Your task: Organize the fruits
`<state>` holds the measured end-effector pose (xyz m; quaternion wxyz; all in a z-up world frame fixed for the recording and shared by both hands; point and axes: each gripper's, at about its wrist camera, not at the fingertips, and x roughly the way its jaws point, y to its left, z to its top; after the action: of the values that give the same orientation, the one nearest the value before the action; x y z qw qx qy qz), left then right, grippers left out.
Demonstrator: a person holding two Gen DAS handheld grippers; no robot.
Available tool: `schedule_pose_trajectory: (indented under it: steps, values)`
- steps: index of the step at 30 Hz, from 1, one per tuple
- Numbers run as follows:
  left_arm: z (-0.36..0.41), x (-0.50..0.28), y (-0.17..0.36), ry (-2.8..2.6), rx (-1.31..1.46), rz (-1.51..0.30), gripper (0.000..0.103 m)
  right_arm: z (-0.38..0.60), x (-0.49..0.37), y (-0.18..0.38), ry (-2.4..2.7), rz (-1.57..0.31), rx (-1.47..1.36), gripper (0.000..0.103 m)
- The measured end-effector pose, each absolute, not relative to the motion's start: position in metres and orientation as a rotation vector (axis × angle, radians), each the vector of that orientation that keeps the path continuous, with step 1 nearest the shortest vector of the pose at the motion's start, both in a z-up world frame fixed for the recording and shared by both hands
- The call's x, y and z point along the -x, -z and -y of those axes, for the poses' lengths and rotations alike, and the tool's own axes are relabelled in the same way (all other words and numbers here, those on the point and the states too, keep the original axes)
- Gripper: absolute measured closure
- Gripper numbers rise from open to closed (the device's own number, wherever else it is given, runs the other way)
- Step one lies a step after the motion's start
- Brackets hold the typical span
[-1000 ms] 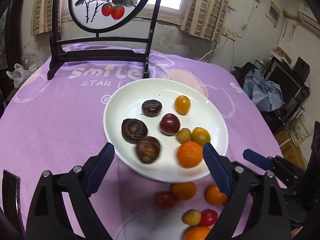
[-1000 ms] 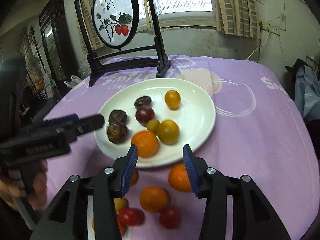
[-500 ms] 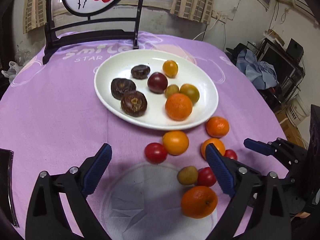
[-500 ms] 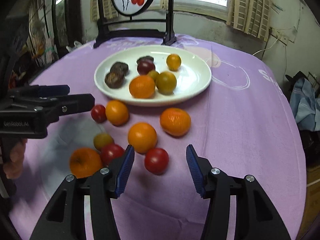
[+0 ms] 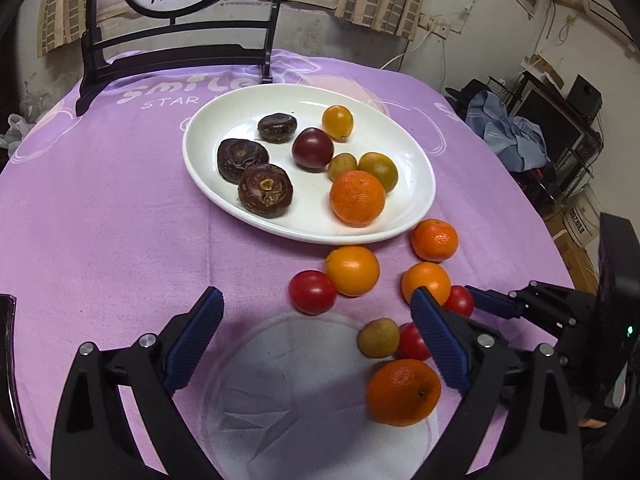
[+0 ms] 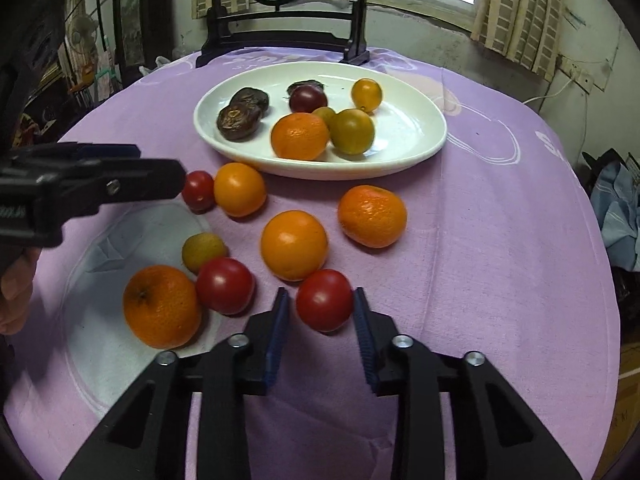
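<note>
A red tomato (image 6: 325, 300) was framed between the blue pads of the right gripper (image 6: 320, 322), whose fingers were spread just wider than the fruit; contact with either pad could not be judged. It lay on the purple tablecloth (image 6: 500, 240) toward the near edge of the table, in a loose cluster. An orange (image 6: 294, 245) was found directly behind it, a second red tomato (image 6: 225, 286) to its left, and a mandarin (image 6: 372, 216) further back and to the right. A larger mandarin (image 6: 162, 306) and a small yellow-green fruit (image 6: 203, 252) rested on a pale circular print at the left of the cluster. Another orange (image 6: 239, 189) and a small red tomato (image 6: 198, 191) were seen just in front of the white plate (image 6: 420, 136), which held eight fruits near the table's far edge.

Bare cloth was left open to the right of the cluster, out to the table's right edge.

The left gripper (image 5: 316, 334) was held with its fingers widely spread over the pale print, nothing between them. A black screen stand (image 6: 280, 36) stood at the far edge behind the plate.
</note>
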<state>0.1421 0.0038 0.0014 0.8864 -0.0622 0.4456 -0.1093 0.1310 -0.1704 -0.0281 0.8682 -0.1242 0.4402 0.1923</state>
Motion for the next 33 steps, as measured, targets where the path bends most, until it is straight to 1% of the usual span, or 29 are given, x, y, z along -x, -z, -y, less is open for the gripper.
schedule_pose_trajectory:
  steps: [4, 10, 19, 25, 26, 28, 29, 30, 33]
  values:
    - [-0.001, -0.136, -0.004, 0.248, 0.118, -0.923, 0.01, 0.167, -0.129, 0.029, -0.395, -0.911, 0.284, 0.074]
    - [0.008, -0.116, -0.005, 0.283, 0.109, -0.925, 0.01, 0.175, -0.129, 0.023, -0.39, -0.909, 0.247, 0.074]
    - [0.048, -0.088, 0.02, 0.327, -0.025, -0.989, 0.01, 0.177, -0.109, 0.011, -0.405, -0.869, 0.248, 0.074]
    - [0.052, -0.089, 0.033, 0.295, -0.045, -1.008, 0.011, 0.189, -0.096, 0.011, -0.414, -0.865, 0.216, 0.074]
    - [0.052, -0.09, 0.033, 0.29, -0.046, -1.001, 0.022, 0.191, -0.095, 0.012, -0.413, -0.869, 0.213, 0.074]
    - [0.054, -0.093, 0.037, 0.301, -0.046, -1.018, 0.037, 0.193, -0.095, 0.013, -0.404, -0.875, 0.211, 0.074]
    - [0.055, -0.092, 0.036, 0.304, -0.054, -1.003, 0.049, 0.193, -0.095, 0.014, -0.401, -0.877, 0.209, 0.074]
    - [0.057, -0.093, 0.036, 0.332, -0.052, -1.004, 0.058, 0.194, -0.095, 0.014, -0.4, -0.878, 0.207, 0.074]
    - [0.061, -0.091, 0.034, 0.336, -0.08, -1.005, 0.058, 0.193, -0.094, 0.014, -0.398, -0.876, 0.208, 0.074]
